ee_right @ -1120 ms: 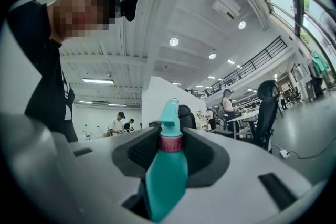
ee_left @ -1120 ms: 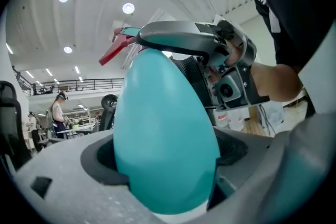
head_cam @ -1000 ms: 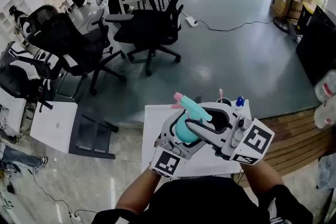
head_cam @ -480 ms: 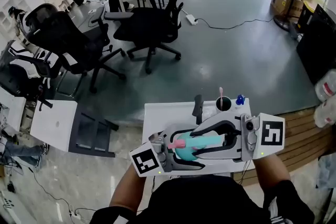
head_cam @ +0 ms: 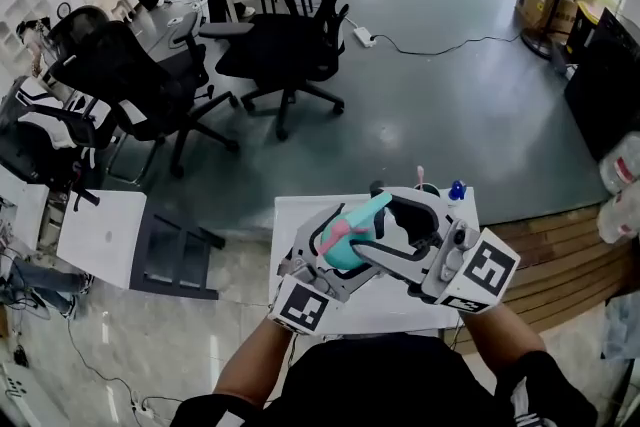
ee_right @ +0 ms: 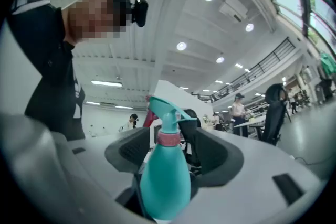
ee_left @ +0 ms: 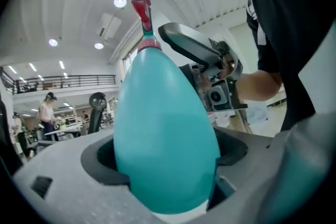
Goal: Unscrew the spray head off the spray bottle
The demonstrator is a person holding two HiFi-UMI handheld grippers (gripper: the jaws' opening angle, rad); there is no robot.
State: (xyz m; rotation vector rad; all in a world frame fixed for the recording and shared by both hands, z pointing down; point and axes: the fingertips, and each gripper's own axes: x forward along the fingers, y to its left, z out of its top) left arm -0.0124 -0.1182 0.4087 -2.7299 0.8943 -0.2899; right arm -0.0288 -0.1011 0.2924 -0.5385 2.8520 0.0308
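Office floor, head view: bottle [head_cam: 343, 253] held aloft over white tabletop [head_cam: 292, 227], toward its left edge.
Left gripper view: left gripper [ee_left: 165, 160] clamped on teal body. Right gripper view: right gripper [ee_right: 170, 157] jaws just opened, clear either side; spray head [ee_right: 167, 113] still on.

Low in the head view's centre, both forearms [head_cam: 250, 365] reach forward. The grey two-jaw left gripper [ee_left: 164, 162] clamps the teal plastic spray bottle [head_cam: 346, 251] by its belly. The right gripper [ee_right: 169, 157], whose jaws have just been opening, stands clear around the bottle's neck.
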